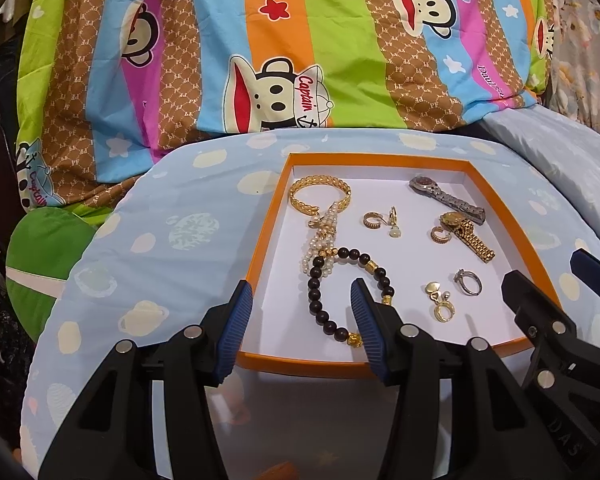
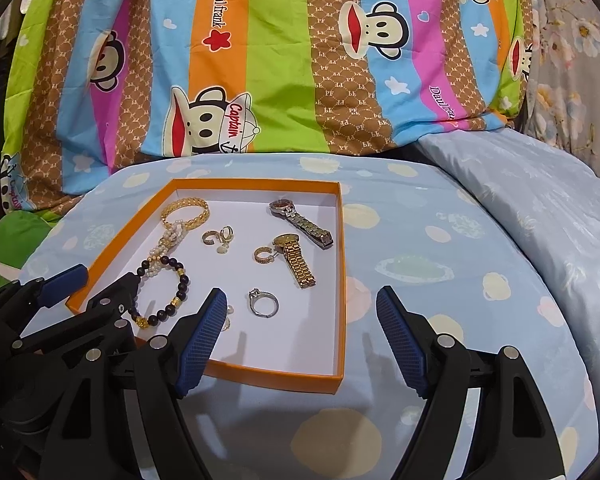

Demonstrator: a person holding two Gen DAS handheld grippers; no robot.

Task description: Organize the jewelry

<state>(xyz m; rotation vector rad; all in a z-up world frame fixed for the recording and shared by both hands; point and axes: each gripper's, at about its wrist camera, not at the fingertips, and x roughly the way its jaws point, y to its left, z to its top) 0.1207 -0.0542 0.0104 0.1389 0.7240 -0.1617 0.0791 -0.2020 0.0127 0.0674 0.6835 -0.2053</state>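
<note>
the orange tray (image 1: 266, 216) sits in the lower middle of the left wrist view, on a round surface covered in pale blue cloth (image 1: 140, 248), with a striped cartoon blanket (image 1: 260, 60) filling the upper half of the frame. a shallow open tray like this probably serves to keep small loose pieces from rolling off the soft cloth.

all the jewelry lies inside the tray. toward its left side a gold bangle (image 1: 319, 196), a pearl strand (image 1: 324, 240) and a dark bead bracelet (image 1: 332, 296) overlap in a chain (they look tangled, though i cannot tell whether they are truly caught). toward the upper right a silver watch (image 1: 446, 199) and a gold watch (image 1: 466, 234) lie flat and near each other. small gold earrings (image 1: 382, 220) lie in the middle, a silver ring (image 1: 466, 282) and another gold earring (image 1: 440, 300) toward the lower right. this fits either pieces dropped in for sorting or pieces already gathered; the frames do not settle which.

the left tool (image 1: 300, 328) is spread wide at the lower middle of its view, its jaws either side of the near arc of the bead bracelet without touching it, as if lined up on it. the right tool (image 2: 300, 340) is also spread and empty, at the lower middle of its view, straddling the tray's right wall with one jaw over the tray near the ring and the other over the cloth.
</note>
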